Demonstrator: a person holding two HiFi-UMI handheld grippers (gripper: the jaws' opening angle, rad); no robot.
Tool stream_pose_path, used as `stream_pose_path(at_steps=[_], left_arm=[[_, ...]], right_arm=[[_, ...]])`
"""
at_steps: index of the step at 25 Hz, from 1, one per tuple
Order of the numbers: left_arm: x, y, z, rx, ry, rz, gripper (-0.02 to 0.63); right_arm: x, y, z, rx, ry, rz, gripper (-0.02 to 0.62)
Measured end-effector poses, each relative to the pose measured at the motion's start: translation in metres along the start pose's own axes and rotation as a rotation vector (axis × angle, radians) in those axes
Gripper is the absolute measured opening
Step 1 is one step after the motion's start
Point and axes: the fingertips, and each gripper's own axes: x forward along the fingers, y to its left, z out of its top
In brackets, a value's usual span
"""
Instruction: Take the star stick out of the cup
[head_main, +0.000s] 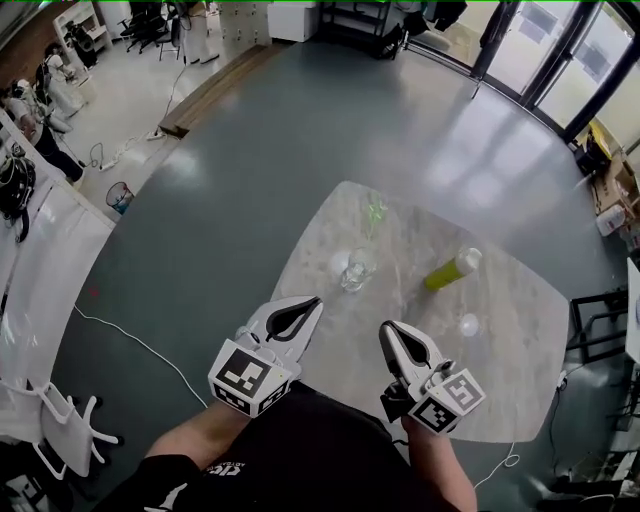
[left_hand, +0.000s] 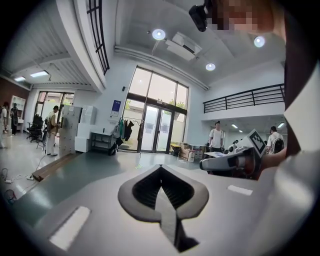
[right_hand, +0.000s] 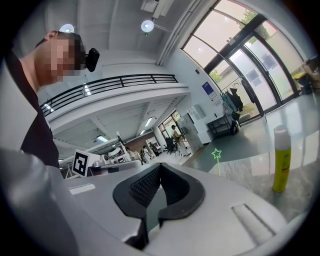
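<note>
Since both tools sit low at the near edge of the table (head_main: 500, 340), short of everything on it, the head view reads as an approach not yet made. The left gripper (head_main: 308, 306) and right gripper (head_main: 392, 336) lie side by side, each with jaws pressed together on nothing. The star stick (head_main: 375, 207) rises beyond a clear cup (head_main: 356, 268) (whether that cup holds it I cannot tell). A yellow-green bottle (head_main: 452, 270) stands off to the right, leaving an open lane.

The left gripper view shows closed tips pointing out over the floor, with the other gripper at its right.

The right gripper view shows closed tips too, with the green star ahead and the bottle well to the right. I judge the jaws must open first.
</note>
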Motion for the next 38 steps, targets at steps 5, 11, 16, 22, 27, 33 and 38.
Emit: stream_pose_path(at_steps=[5,11,16,22,27,33,38], left_arm=[[0.034,0.018,-0.010,-0.020,0.035,-0.063,0.002],[0.071,0.024,-0.025,-0.081,0.066,-0.081,0.003],[0.096,0.030,-0.027,-0.052,0.060,-0.028,0.006],[0.131,0.034,-0.035,-0.020,0.079,-0.031,0.063],[0.156,0.042,-0.063,-0.030,0.113,-0.006,0.121],[0.184,0.042,-0.106,-0.062,0.133,-0.063,0.164],[0.205,0.050,-0.130,-0.078,0.160,-0.069,0.199]], right_arm=[[0.008,-0.018,-0.007,0.043,0.011,-0.060,0.014],[0.009,-0.043,-0.019,0.108,0.029,-0.072,0.014],[0.019,-0.062,-0.032,0.124,0.075,-0.034,0.014],[0.029,-0.087,-0.041,0.121,0.101,-0.015,0.014],[0.038,-0.103,-0.058,0.123,0.147,0.007,0.014],[0.045,-0.113,-0.084,0.165,0.194,0.034,0.014],[0.044,-0.122,-0.104,0.204,0.226,0.036,0.014]])
